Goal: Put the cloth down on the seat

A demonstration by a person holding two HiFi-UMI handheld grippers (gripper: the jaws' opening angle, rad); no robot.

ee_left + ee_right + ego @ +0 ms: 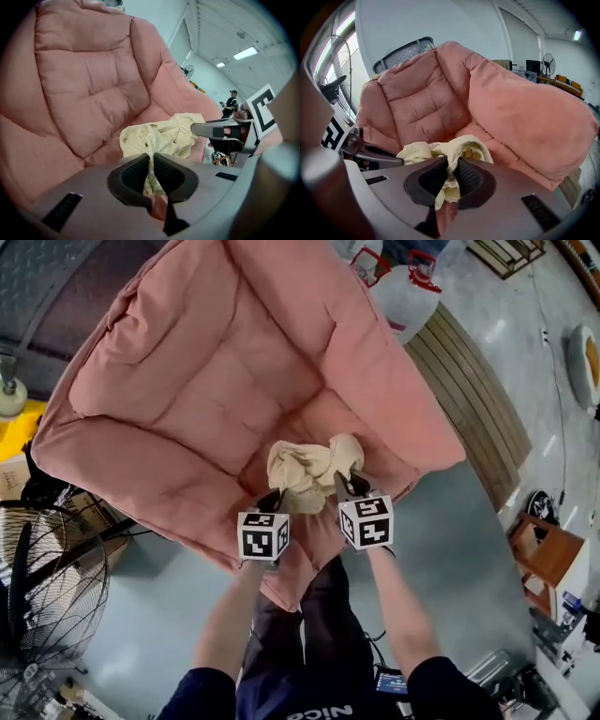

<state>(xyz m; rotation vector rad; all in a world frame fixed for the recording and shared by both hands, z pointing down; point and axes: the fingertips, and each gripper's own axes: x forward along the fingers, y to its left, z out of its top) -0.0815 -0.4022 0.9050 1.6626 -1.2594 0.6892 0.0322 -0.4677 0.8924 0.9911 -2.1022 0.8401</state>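
Observation:
A crumpled pale yellow cloth (307, 468) hangs bunched over the front of the pink padded seat (197, 381). My left gripper (273, 501) is shut on the cloth's left part, and a fold is pinched between its black pads (165, 174). My right gripper (349, 487) is shut on the cloth's right part. In the left gripper view the cloth (159, 138) spreads ahead of the jaws, with the seat cushion (89, 84) behind. In the right gripper view the cloth (445, 152) bulges above the pads (468, 179), and the seat back (426, 98) rises beyond.
A standing fan (42, 587) is at the lower left. A white bag with red handles (405, 292) sits behind the chair. Wooden slats (473, 399) lie to the right, with a small wooden stool (548, 563) further right. The person's legs (314, 634) stand below the grippers.

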